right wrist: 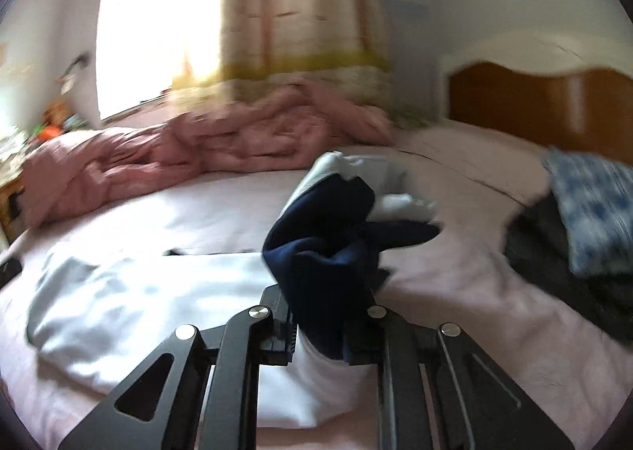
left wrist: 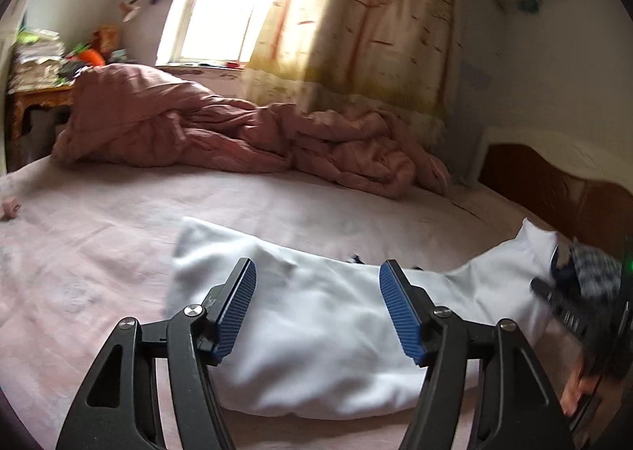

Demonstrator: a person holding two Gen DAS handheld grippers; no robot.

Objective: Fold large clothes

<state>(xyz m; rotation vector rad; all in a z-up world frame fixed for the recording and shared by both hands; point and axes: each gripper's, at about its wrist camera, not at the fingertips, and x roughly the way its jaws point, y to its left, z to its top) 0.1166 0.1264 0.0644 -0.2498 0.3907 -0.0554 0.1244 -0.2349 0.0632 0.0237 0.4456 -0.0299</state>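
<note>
A white garment (left wrist: 316, 331) with navy trim lies crumpled across the pink bed sheet (left wrist: 99, 252). My left gripper (left wrist: 318, 266) hovers over its middle, open, with nothing between the blue pads (left wrist: 237, 311). In the right wrist view my right gripper (right wrist: 320, 325) is shut on a bunched end of the same garment (right wrist: 332, 248), navy and white cloth standing up out of the jaws. The rest of the white cloth (right wrist: 138, 299) trails off to the left on the bed. The left wrist view shows the right gripper (left wrist: 565, 311) blurred at the right edge, with the raised end (left wrist: 530, 248).
A rumpled pink quilt (left wrist: 221, 133) lies along the far side of the bed under a curtained window (left wrist: 233, 2). A wooden headboard (right wrist: 546, 105) stands at the right. A blue checked cloth (right wrist: 593, 204) and dark clothes (right wrist: 554, 264) lie near it. A cluttered side table (left wrist: 35, 93) is at the left.
</note>
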